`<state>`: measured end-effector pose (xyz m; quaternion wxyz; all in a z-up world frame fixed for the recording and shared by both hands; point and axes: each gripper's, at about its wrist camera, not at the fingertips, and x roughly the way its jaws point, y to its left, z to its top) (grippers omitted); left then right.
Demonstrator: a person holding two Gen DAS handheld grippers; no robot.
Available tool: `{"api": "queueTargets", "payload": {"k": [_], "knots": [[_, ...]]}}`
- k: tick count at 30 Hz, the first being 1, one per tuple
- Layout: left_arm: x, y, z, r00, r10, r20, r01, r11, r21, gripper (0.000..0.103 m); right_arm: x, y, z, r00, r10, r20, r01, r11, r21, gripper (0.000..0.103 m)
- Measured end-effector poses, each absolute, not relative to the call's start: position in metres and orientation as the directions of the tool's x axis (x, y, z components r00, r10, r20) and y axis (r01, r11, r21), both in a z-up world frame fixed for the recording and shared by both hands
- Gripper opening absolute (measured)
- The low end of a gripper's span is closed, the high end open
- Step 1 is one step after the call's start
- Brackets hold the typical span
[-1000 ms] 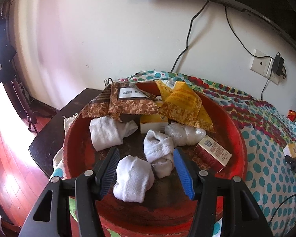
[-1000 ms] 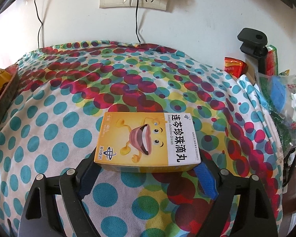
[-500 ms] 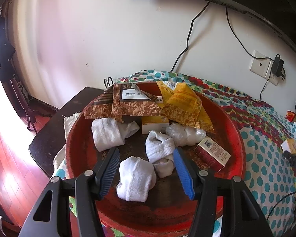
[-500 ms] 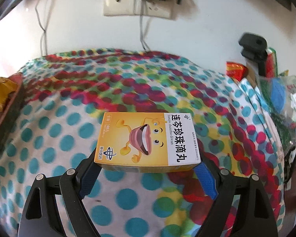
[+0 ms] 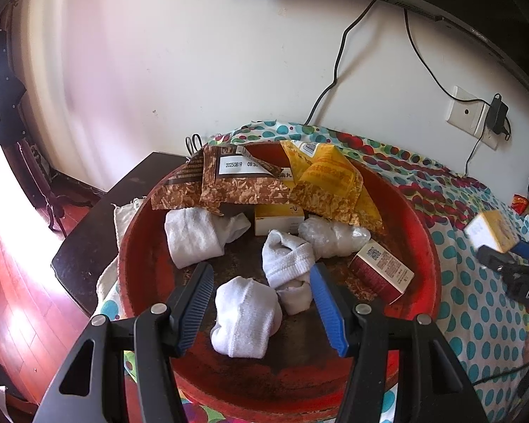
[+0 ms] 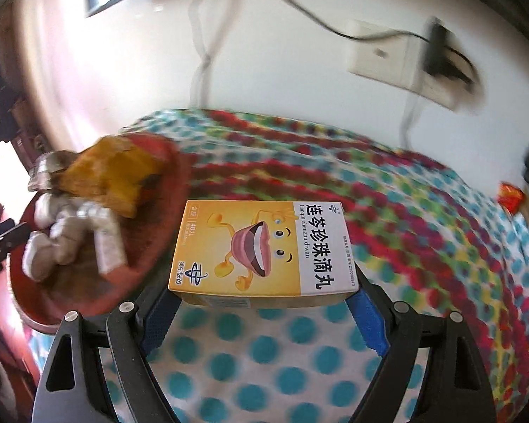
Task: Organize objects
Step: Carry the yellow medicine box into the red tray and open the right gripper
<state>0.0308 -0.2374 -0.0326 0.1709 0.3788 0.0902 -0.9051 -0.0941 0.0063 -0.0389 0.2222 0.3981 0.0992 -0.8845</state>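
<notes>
A round red tray (image 5: 430,246) holds white rolled socks, snack packets and small boxes. My left gripper (image 5: 261,267) hangs open over the tray's near side. One rolled sock (image 5: 245,317) lies between its blue pads without touching them, and a second sock (image 5: 289,261) lies just beyond. My right gripper (image 6: 262,312) is shut on a yellow medicine box (image 6: 264,246), carried flat above the spotted cloth. The red tray (image 6: 172,183) lies to the box's left. In the left wrist view the medicine box (image 5: 490,231) and the right gripper show at the right edge.
Brown packets (image 5: 239,183), a yellow packet (image 5: 331,183), a red box (image 5: 382,269) and a plastic-wrapped bundle (image 5: 331,236) fill the tray's far half. A dark side table (image 5: 98,225) stands left of the tray. Wall sockets (image 6: 388,56) and cables hang behind the spotted cloth (image 6: 405,211).
My right gripper has swung left with the medicine box, bringing the red tray into its view. The left gripper has stayed in place.
</notes>
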Motion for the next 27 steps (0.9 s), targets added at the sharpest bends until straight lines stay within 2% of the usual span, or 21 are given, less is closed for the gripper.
{"api": "queueTargets", "payload": {"k": [10, 27], "knots": [[0.033, -0.244, -0.032, -0.652, -0.241, -0.719, 0.393, -0.918, -0.048, 0.059, -0.068, -0.083, -0.043, -0.528, -0.389, -0.755, 0.606, -0.795, -0.014, 0.084], [0.038, -0.270, -0.028, -0.641, -0.279, -0.715, 0.444, -0.895, -0.049, 0.059, -0.057, -0.149, -0.056, -0.483, -0.400, -0.779, 0.673, -0.738, -0.038, 0.084]]}}
